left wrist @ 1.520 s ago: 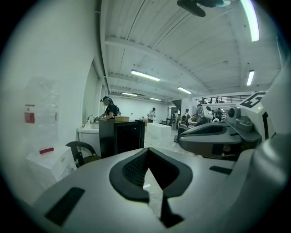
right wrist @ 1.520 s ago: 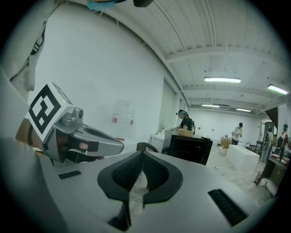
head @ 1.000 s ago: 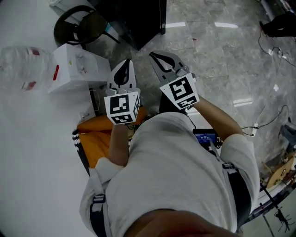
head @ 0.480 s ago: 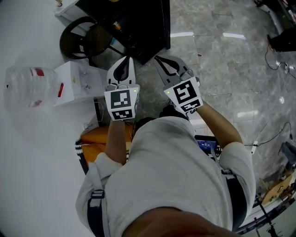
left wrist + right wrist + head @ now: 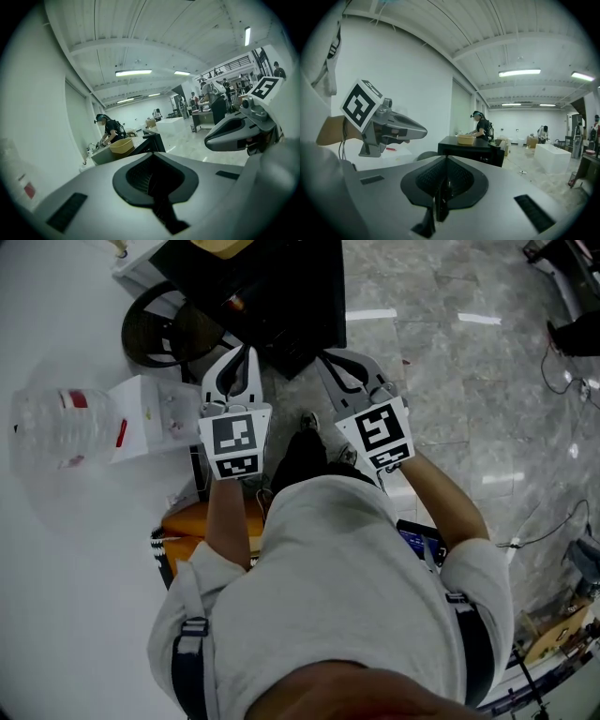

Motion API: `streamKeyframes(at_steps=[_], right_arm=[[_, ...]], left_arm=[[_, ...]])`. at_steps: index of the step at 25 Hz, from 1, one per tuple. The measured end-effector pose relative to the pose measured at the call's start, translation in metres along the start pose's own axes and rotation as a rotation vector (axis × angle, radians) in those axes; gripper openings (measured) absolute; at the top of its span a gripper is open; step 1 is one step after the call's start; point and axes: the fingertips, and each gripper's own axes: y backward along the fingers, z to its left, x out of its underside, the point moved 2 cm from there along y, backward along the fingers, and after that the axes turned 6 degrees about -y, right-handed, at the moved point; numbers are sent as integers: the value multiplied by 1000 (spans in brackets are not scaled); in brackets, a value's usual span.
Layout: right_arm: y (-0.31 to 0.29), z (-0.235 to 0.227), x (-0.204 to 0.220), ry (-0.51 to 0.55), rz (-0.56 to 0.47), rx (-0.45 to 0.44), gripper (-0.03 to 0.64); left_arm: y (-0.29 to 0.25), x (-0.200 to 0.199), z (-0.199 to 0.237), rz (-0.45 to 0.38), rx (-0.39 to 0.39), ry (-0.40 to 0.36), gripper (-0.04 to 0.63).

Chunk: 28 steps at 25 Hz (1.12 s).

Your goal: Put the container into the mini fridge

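Two empty grippers held before a black mini fridge, with the container on its top.

Left gripper (image 5: 242,360): clenched, nothing between the jaws. Right gripper (image 5: 330,364): likewise clenched and empty, held beside the left one, the two apart, both pointing toward the fridge. Container (image 5: 466,138): yellowish open tub, upright on top of the black mini fridge (image 5: 471,151), well ahead of both grippers and touched by neither. The mini fridge stands on the grey stone floor (image 5: 450,381). White table (image 5: 56,549), to the left, carries a white box (image 5: 155,413) and a clear plastic bottle (image 5: 61,423), just beside each other. Black round stool (image 5: 164,329): near the fridge, beyond the box. A second person (image 5: 480,126) stands beyond the fridge.
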Motion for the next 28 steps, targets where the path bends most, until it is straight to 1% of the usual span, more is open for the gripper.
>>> streamKeyframes(at_steps=[5, 8, 14, 21, 24, 28], right_arm=[[-10, -21, 3, 13, 7, 13, 40], [-22, -36, 0, 21, 13, 14, 40], [-62, -60, -18, 41, 17, -15, 40], [-125, -78, -40, 38, 22, -50, 40], [-147, -84, -47, 25, 18, -54, 40], [-172, -93, -51, 11, 28, -53, 40]], left_arm=[[-34, -5, 4, 3, 15, -33, 11], [-57, -8, 12, 7, 20, -31, 11], [-104, -21, 37, 6, 23, -39, 11], [-162, -23, 83, 45, 28, -78, 11], [-180, -21, 96, 57, 51, -97, 12], [-204, -6, 110, 109, 79, -98, 12]])
